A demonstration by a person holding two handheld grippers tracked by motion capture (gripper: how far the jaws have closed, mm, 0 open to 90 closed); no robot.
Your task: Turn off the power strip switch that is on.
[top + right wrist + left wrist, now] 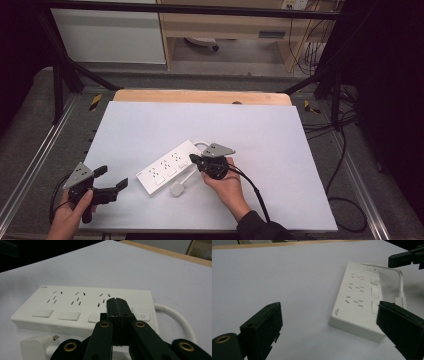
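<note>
Right hand-held gripper (117, 302): jaws pressed together, empty, tips over switch row of power strip (169, 167), frame centre on tabletop (280, 145). Left hand-held gripper (111, 181): jaws wide, empty, lower left. Strip probably rigid, light, smooth plastic; best gripped across long edges. Count: one strip, three socket groups, one plug (177, 189), one cord (178, 317).

White power strip (167, 167) with pale grey switches, a white cable (178, 317) and a white plug (177, 189), at frame centre. Desk (280, 150): plain white sheet, light wooden edge at its top. Both grippers (108, 180) (194, 160): black fingers (263, 328), brass-coloured rivets, grey plate on top.
</note>
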